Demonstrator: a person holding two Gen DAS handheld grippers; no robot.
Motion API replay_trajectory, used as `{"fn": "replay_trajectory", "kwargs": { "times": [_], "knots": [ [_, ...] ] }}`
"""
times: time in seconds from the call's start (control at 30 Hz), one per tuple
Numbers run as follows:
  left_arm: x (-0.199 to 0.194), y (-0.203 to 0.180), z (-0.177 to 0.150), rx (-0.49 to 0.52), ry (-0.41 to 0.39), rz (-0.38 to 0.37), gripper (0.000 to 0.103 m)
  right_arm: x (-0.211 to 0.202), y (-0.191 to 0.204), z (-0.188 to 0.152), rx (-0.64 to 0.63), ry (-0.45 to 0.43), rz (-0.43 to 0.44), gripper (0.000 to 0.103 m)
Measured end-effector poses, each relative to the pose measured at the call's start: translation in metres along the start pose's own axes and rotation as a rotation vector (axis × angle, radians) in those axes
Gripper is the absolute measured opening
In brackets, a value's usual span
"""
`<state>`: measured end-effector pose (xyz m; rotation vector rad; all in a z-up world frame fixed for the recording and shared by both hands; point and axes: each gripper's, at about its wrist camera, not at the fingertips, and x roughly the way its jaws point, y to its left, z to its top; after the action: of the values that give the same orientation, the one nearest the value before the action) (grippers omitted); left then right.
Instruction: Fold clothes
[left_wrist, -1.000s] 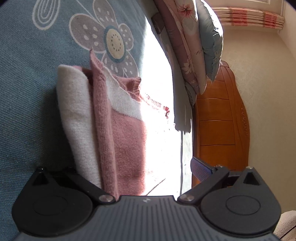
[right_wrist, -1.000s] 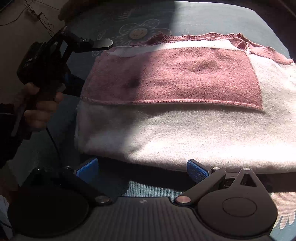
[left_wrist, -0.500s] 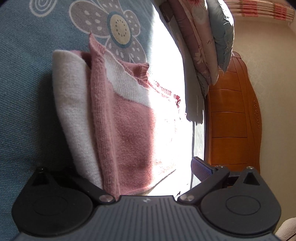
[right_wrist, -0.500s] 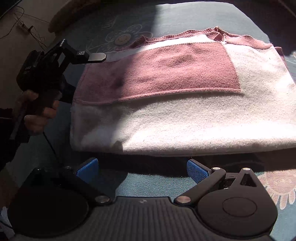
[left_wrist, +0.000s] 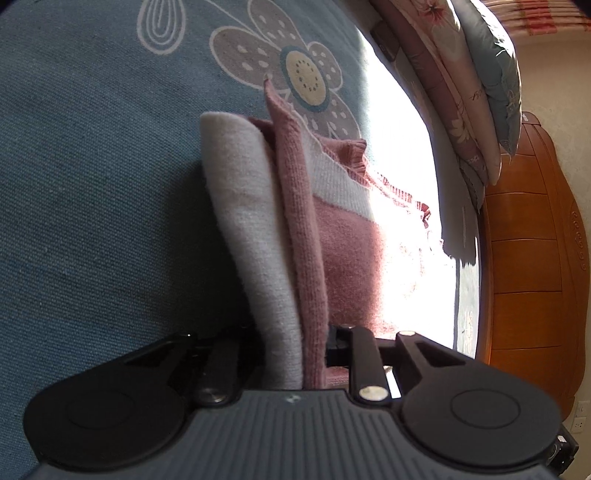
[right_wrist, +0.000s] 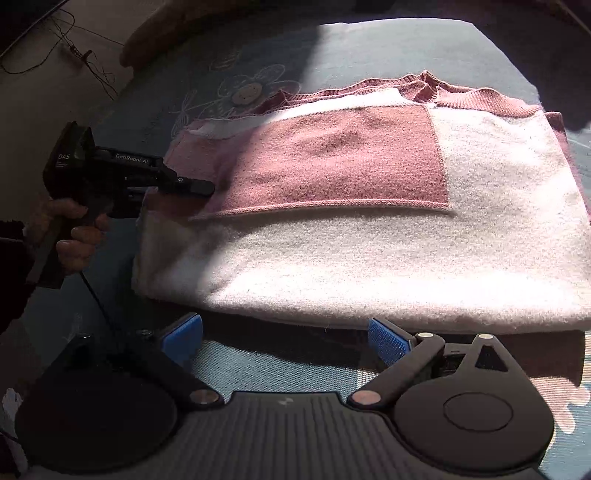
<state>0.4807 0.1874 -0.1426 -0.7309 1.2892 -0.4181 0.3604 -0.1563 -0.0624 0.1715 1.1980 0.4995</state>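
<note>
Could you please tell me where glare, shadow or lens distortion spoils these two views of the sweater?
Left wrist view: sunlight blows out the sweater on its right side to plain white, its near end lies in shade, and the fisheye bows the headboard. Right wrist view: the sun strikes the sweater's middle and right, its left end and the bedspread corners stay dark, and the edges curve.

On my right wrist view I read "GenRobot AI" in pale letters along the top of the left gripper (right_wrist: 199, 186), and "DAS" on its rear housing, further back from its tip. On the left wrist view I can read nothing.
</note>
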Motion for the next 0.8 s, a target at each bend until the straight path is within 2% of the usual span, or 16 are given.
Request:
{"fn": "replay_trajectory", "kwargs": {
  "times": [0.17,0.33,0.4,0.5,0.57,0.73,0.8],
  "knots": [
    [0.003,-0.026,-0.001,0.067,0.009,0.133,0.023,-0.04,-0.063,0.012,0.072,-0.089,0.03,0.095],
    [0.007,-0.041,0.001,0.079,0.03,0.211,0.023,-0.064,-0.158,0.041,0.186,-0.222,0.012,0.095],
    [0.008,-0.044,0.001,0.08,0.034,0.234,0.023,-0.06,-0.201,0.056,0.242,-0.247,0.041,0.096],
    [0.009,-0.048,0.0,0.075,0.03,0.261,0.023,-0.041,-0.254,0.074,0.334,-0.226,0.149,0.096],
    [0.009,-0.05,-0.001,0.07,0.027,0.276,0.023,-0.022,-0.281,0.083,0.398,-0.168,0.221,0.098],
    [0.008,-0.05,-0.006,0.045,0.008,0.295,0.023,0.009,-0.293,0.086,0.38,-0.066,0.287,0.103],
    [0.007,-0.05,-0.008,0.038,0.0,0.3,0.023,0.016,-0.291,0.088,0.367,-0.068,0.336,0.103]
  ]
}}
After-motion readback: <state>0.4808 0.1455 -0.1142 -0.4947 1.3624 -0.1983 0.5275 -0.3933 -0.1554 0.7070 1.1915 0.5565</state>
